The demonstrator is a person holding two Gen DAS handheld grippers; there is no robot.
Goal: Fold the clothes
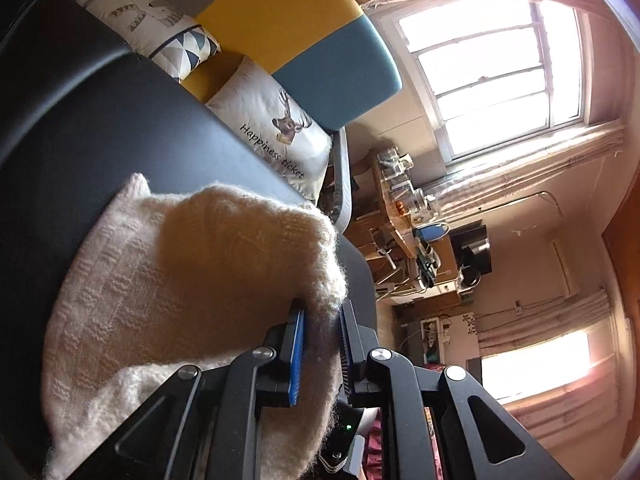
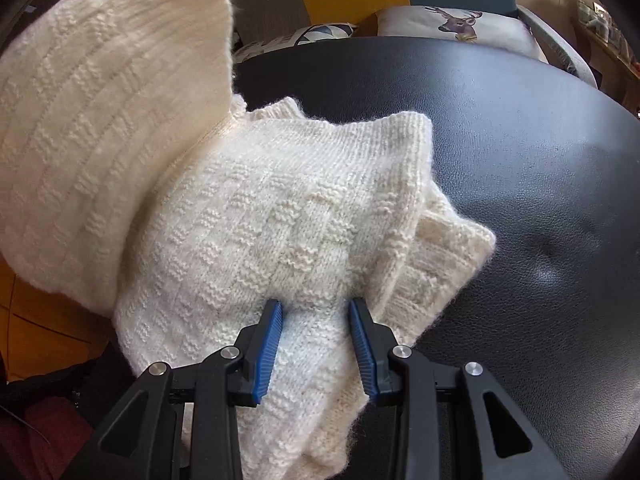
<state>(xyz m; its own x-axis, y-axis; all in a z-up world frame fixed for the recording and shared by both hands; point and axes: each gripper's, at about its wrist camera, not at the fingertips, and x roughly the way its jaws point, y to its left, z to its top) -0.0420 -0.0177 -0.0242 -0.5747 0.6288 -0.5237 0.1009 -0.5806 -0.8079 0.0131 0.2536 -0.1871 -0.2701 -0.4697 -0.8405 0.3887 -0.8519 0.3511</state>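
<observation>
Sweater bunched, hem cut off, both grippers' fingers clamping folds

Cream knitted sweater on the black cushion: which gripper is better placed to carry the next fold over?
Probably the left. The left gripper pinches a raised edge of the sweater, lifted off the black cushion. The right gripper clamps a thick bunched part lying low, better suited to anchoring.

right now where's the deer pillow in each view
Left wrist view: the deer pillow sits upper middle, beyond the cream sweater, against the teal backrest panel.
Right wrist view: the deer pillow is at the top, right of centre, behind the black seat.
Shared landmark: the cream sweater, low in both views.
</observation>
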